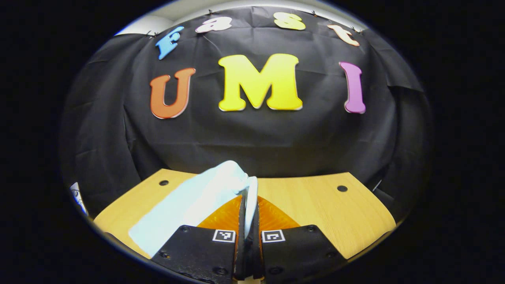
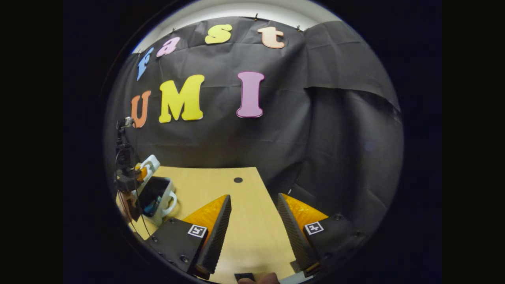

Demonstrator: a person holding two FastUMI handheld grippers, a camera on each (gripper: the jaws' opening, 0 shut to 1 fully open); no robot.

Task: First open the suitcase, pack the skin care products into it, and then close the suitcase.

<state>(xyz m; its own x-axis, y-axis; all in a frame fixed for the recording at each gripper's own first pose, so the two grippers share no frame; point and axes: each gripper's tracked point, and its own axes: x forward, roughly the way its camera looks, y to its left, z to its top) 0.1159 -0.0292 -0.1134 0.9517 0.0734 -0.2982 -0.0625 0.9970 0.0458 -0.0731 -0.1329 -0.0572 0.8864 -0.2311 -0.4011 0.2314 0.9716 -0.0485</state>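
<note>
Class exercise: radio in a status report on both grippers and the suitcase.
Left gripper shut on suitcase lid, lifting edge. Right gripper open, empty, over table. Suitcase open, items inside. Nothing in the way.

White suitcase [image 2: 159, 197], dark inside, on a light wood-grain table [image 2: 221, 185].
</note>
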